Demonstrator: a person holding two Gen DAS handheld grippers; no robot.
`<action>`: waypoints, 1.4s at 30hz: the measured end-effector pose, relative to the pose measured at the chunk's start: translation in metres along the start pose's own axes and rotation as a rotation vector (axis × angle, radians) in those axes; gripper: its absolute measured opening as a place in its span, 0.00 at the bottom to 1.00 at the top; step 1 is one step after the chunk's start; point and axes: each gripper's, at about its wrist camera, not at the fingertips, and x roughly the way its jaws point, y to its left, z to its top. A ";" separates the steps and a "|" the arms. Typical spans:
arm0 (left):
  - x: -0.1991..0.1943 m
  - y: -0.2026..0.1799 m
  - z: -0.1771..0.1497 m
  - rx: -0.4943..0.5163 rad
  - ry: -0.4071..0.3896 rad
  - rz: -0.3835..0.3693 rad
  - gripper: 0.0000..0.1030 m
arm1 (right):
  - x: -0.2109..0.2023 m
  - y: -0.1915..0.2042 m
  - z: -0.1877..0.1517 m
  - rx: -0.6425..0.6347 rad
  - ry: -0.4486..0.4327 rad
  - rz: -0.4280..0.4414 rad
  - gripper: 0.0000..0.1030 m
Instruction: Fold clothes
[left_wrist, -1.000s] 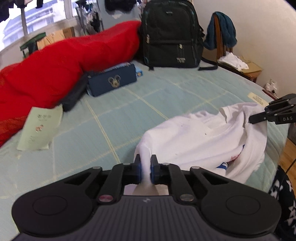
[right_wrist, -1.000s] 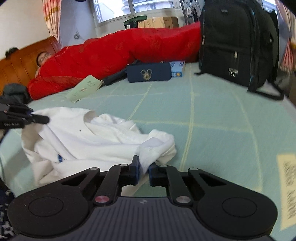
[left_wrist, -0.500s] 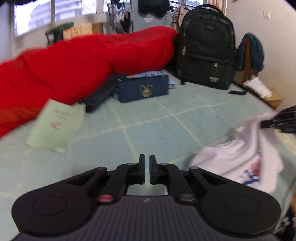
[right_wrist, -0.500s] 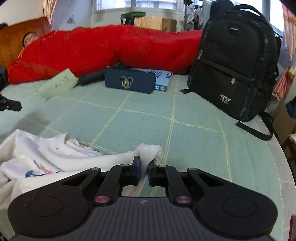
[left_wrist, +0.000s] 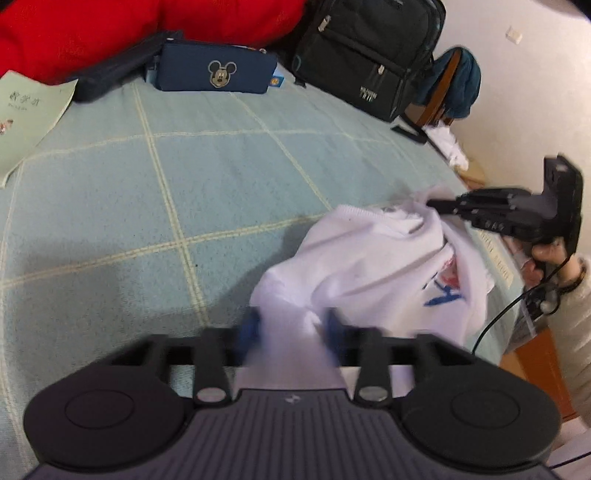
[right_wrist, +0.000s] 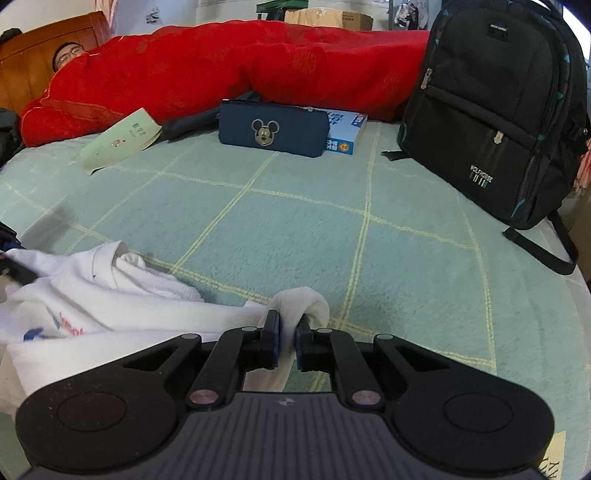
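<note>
We see our right gripper (right_wrist: 287, 341) at the bottom of the view, its blue-padded fingers (right_wrist: 275, 338) pinched on a rolled edge of the crumpled white cotton shirt with a red and blue print (right_wrist: 92, 310). The shirt lies bunched at lower left on the pale green bedspread with thin yellow grid lines (right_wrist: 295, 229). Farther back we find a navy fabric pouch bearing a cartoon mouse badge (right_wrist: 273, 129), leaning against a blue and white box (right_wrist: 345, 134). A pale green paper booklet (right_wrist: 120, 142) lies to its left. A long red quilt (right_wrist: 221, 70) runs behind them, and a black nylon backpack (right_wrist: 495, 110) stands upright at right.
</note>
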 end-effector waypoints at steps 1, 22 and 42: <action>-0.003 -0.003 0.002 0.015 -0.024 0.021 0.07 | -0.001 0.000 0.000 -0.005 -0.002 0.004 0.11; 0.001 0.056 0.114 0.013 -0.266 0.457 0.05 | 0.061 -0.038 0.119 0.004 -0.093 -0.150 0.08; -0.023 0.017 0.045 -0.001 -0.139 0.456 0.64 | -0.005 -0.013 0.048 0.126 -0.028 -0.005 0.50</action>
